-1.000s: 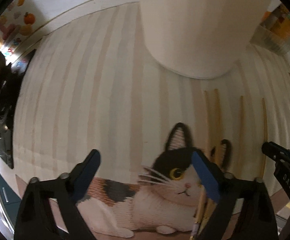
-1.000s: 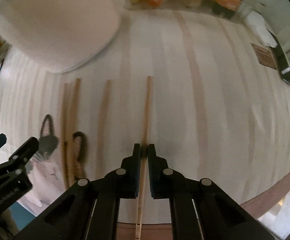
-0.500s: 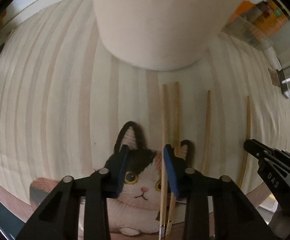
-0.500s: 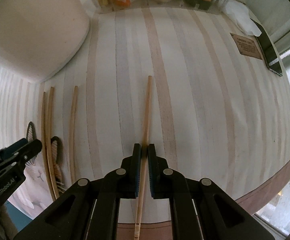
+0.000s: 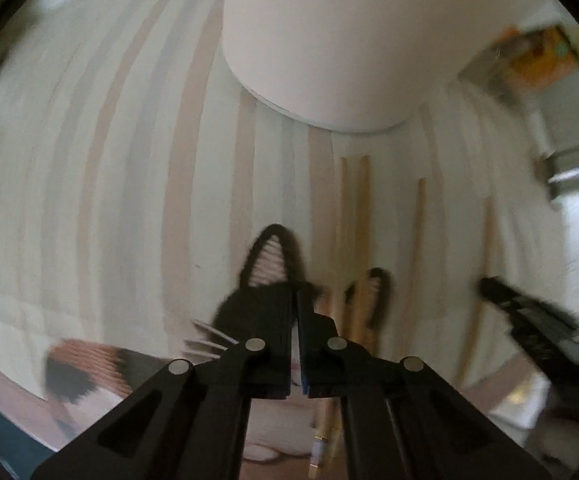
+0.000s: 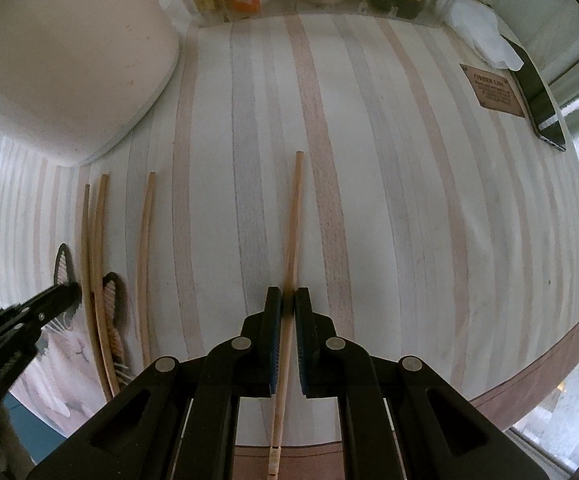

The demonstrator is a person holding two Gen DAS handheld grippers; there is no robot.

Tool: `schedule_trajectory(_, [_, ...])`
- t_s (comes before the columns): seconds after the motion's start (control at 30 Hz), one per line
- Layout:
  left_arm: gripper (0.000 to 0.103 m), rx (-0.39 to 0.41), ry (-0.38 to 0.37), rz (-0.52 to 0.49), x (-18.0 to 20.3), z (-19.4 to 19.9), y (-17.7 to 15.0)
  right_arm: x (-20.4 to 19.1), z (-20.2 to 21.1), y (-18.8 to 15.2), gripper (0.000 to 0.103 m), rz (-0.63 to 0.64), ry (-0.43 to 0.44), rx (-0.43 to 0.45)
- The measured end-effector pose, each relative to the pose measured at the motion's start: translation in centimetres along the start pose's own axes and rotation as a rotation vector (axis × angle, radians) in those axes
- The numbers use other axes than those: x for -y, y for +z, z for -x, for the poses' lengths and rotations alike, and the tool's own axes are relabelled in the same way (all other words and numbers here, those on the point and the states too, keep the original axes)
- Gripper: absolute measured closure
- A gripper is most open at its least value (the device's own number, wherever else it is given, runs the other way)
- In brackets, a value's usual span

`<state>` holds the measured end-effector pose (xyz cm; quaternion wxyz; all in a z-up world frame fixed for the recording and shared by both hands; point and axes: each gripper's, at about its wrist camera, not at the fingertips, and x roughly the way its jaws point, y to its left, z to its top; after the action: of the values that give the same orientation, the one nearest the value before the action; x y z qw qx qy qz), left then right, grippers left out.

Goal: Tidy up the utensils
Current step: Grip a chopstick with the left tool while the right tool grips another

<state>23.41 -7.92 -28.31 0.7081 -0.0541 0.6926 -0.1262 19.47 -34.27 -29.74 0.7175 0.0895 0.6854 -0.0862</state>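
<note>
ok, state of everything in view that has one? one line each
left gripper: shut, nothing visible between its pads
right gripper: shut on single chopstick
single chopstick: clamped by the right gripper
chopstick pair: side by side, lying partly over the cat picture
lone chopstick: lying alone on the striped cloth
white container: standing on the cloth

Striped tablecloth (image 6: 389, 208) bears chopsticks (image 6: 145, 256), white tub (image 6: 69, 60), clear tray (image 6: 329, 4)
</note>
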Motion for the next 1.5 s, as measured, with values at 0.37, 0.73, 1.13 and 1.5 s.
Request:
schedule_trajectory(0.37, [0.084, -0.008, 0.019, -0.098, 3.7, -1.8, 1.4, 0.1, 0.0, 0.1, 0.096, 0.009, -0.002, -0.001])
schedule_trajectory(0.73, [0.101, 0.014, 0.136, -0.058, 1.0, -1.0, 0.2, -0.6, -0.1, 0.1, 0.096, 0.043, -0.002, -0.01])
schedule_trajectory(1.13, [0.098, 0.006, 0.193, -0.09, 2.9, -2.6, -0.6, -2.2, -0.3, -2.3, 0.095, 0.109, 0.016, -0.095])
schedule_trajectory(1.5, [0.099, 0.014, 0.242, -0.141, 4.0, -2.6, -0.7, -2.7, -0.4, -3.7, 0.096, 0.105, 0.042, -0.078])
